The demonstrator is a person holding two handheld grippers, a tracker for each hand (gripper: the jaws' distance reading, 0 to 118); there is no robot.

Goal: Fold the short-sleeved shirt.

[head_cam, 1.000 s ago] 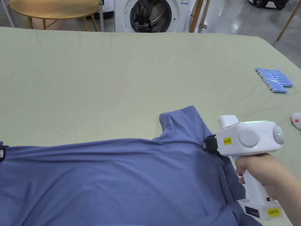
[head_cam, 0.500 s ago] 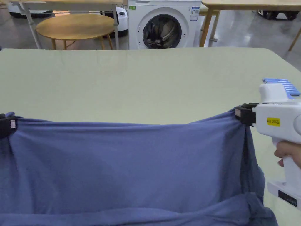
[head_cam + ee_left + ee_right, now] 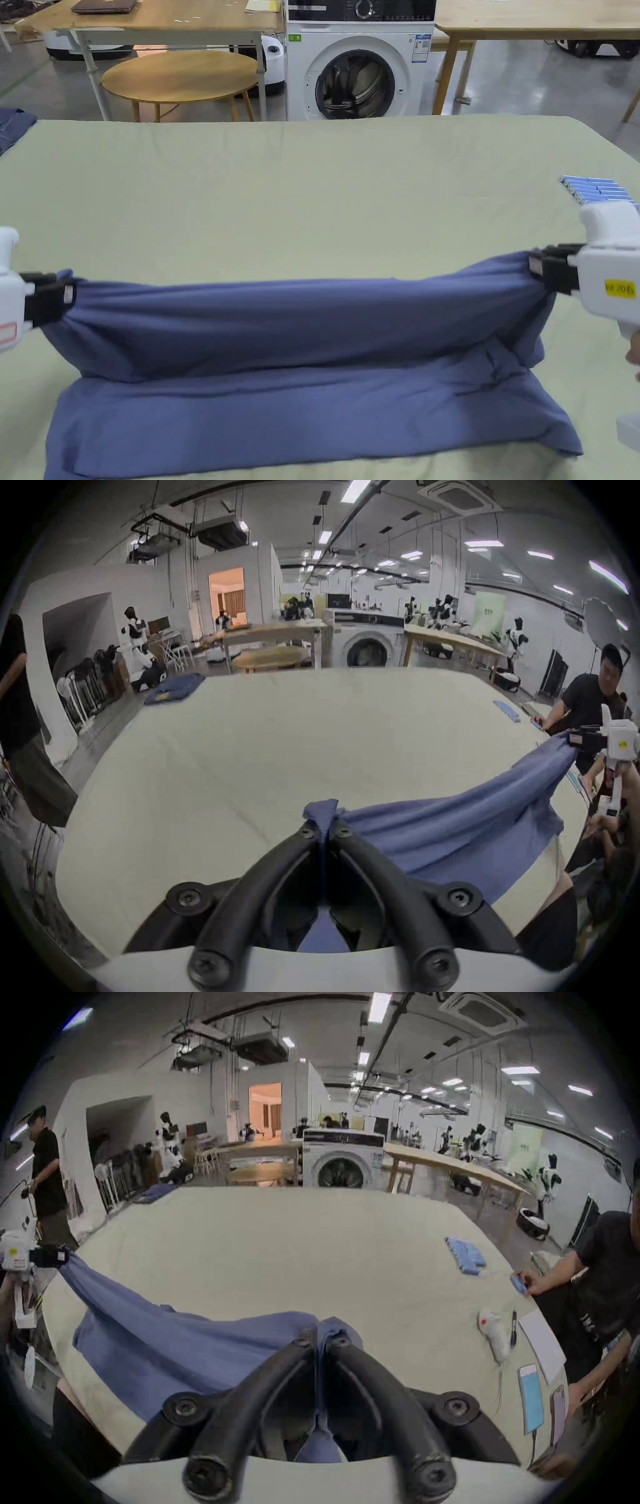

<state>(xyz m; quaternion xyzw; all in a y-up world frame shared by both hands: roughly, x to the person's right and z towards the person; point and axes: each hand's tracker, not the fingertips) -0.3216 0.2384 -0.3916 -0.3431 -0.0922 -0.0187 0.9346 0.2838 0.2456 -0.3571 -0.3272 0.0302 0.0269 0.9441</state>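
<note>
The blue short-sleeved shirt (image 3: 300, 369) hangs stretched between my two grippers over the green table (image 3: 312, 187). Its lower part lies doubled on the table near the front edge. My left gripper (image 3: 62, 294) is shut on the shirt's left end; in the left gripper view both jaws of the left gripper (image 3: 323, 830) pinch the shirt (image 3: 450, 830). My right gripper (image 3: 537, 267) is shut on the right end, and the right gripper view shows the right gripper (image 3: 320, 1340) clamping the shirt (image 3: 180, 1345).
Several blue cylinders (image 3: 597, 189) lie in a row at the table's right edge. A washing machine (image 3: 359, 59) and a round wooden table (image 3: 181, 78) stand behind. At the right, a person (image 3: 602, 1269) leans on the table beside phones (image 3: 530, 1397) and a paper.
Both grippers lifted the shirt's edge off the table and carried it farther out, then lower. The shirt went from lying flat to hanging stretched, its lower part now doubled on the table.
</note>
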